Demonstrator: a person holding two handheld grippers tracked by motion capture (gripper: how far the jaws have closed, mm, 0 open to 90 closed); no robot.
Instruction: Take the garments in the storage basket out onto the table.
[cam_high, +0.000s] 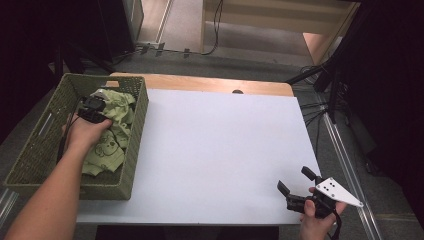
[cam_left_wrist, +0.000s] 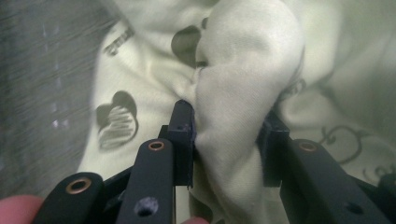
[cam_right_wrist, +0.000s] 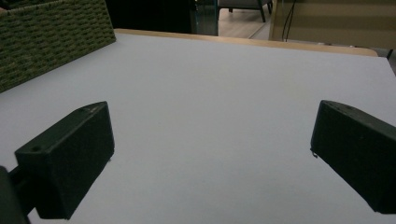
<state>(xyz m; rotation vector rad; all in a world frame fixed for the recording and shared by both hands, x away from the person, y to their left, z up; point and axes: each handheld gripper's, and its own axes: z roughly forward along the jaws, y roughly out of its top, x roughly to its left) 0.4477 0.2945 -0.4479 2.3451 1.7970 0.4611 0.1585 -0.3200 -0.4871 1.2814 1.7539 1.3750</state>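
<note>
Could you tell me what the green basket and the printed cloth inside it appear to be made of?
The basket looks like woven plastic or wicker with a matte olive finish: its walls show a regular braided weave.

The cloth appears to be soft knit cotton or similar, matte pale green with dark printed figures; it bunches into rounded folds where the left gripper pinches it.

One basket, one cloth, two tongs, one table.

A single green woven plastic basket (cam_high: 131, 145) sits around the left tongs (cam_high: 93, 109), and in it lies one pale green printed cloth (cam_high: 111, 150), a fold of it pinched between the jaws of those tongs. How many separate pieces the cloth makes cannot be told. One white-topped table (cam_high: 220, 150) with a wooden far edge spreads ahead of the right tongs (cam_high: 292, 184). Two hands, one on each tongs.
</note>
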